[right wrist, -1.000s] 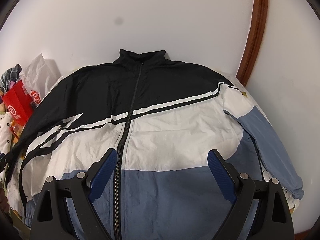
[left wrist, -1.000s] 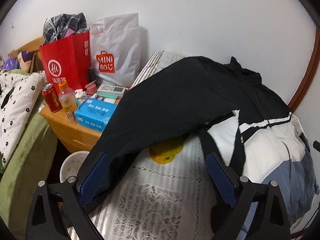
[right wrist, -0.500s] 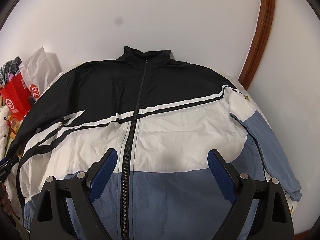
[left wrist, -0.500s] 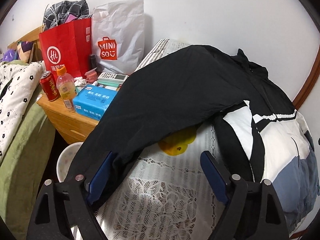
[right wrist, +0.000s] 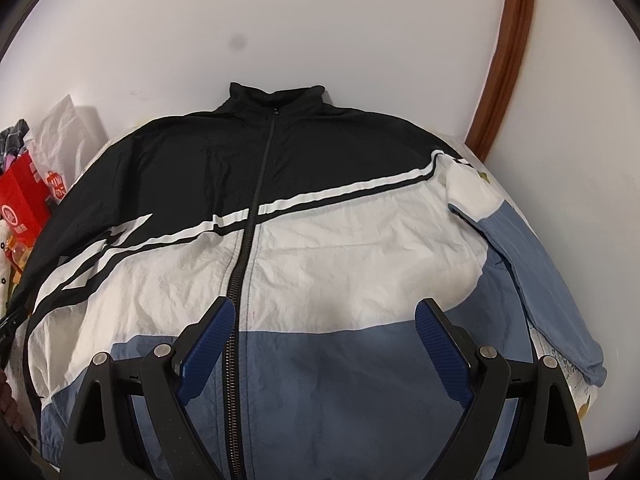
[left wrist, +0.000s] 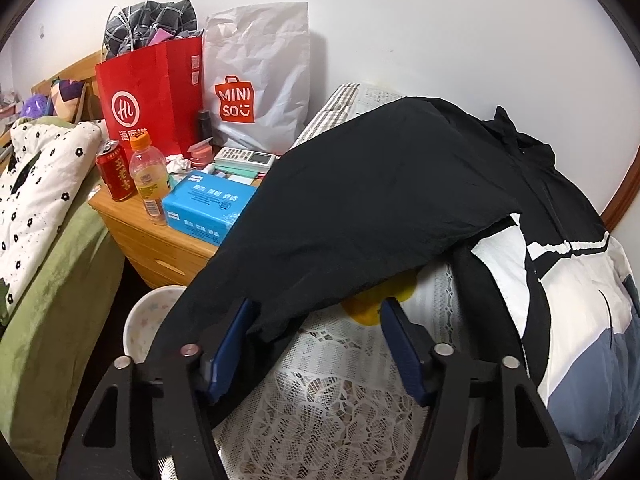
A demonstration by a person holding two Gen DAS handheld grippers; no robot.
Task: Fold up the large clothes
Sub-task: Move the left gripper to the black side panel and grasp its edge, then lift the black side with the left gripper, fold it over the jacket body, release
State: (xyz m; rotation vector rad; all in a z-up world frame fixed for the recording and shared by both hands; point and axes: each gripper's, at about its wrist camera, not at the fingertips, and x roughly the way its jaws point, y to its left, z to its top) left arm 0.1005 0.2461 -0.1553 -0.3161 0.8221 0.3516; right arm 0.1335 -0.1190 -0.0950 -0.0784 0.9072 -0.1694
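Observation:
A black, white and blue zip jacket (right wrist: 320, 248) lies front up and spread flat on the lace-covered surface, collar toward the wall. My right gripper (right wrist: 324, 320) is open and empty, hovering over the jacket's lower front by the zipper. In the left wrist view the jacket's black left sleeve (left wrist: 360, 216) stretches toward me over the surface's edge. My left gripper (left wrist: 316, 316) is open, with the sleeve's end lying between its blue pads; its left pad (left wrist: 228, 344) touches the cloth.
A wooden nightstand (left wrist: 148, 240) at the left holds a blue tissue box (left wrist: 208, 208), a drink bottle (left wrist: 149, 178), a red can (left wrist: 117, 176), a red bag (left wrist: 152, 92) and a white Miniso bag (left wrist: 260, 80). A bed (left wrist: 48, 280) and a bin (left wrist: 148, 320) stand lower left.
My left gripper has moved forward and down onto the end of the black sleeve and its jaws have narrowed somewhat. My right gripper has hardly moved over the jacket's front.

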